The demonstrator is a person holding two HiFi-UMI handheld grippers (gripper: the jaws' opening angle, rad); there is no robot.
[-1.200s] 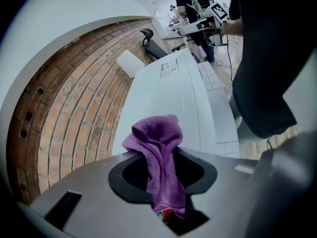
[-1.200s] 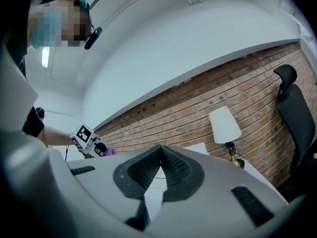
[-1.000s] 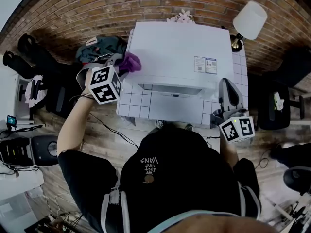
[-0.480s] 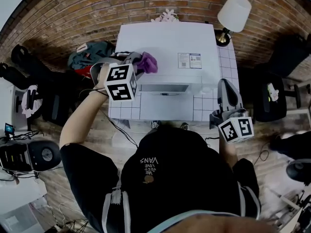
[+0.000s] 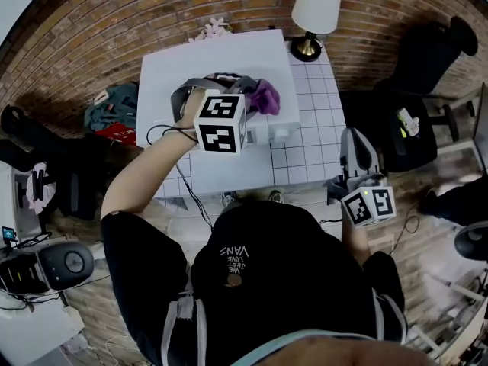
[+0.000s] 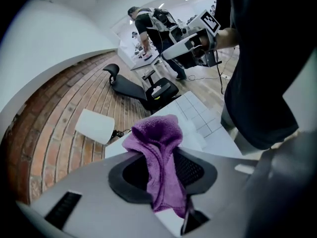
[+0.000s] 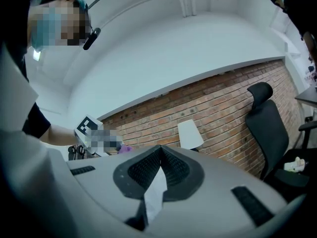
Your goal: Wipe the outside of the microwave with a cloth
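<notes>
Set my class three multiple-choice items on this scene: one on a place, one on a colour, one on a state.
1. Where does the lamp stand?
A on a chair
B on the tiled table
C on the floor

2. What colour is the cloth?
A purple
B yellow
C white

3. How is the right hand-held gripper?
A wide open
B shut on the cloth
C shut, empty

Key:
1 B, its base sits on the table's back corner, beside the microwave.
2 A, it shows purple in the left hand-held gripper, whose jaws clamp it.
3 C, its jaws meet with nothing between them.
</notes>
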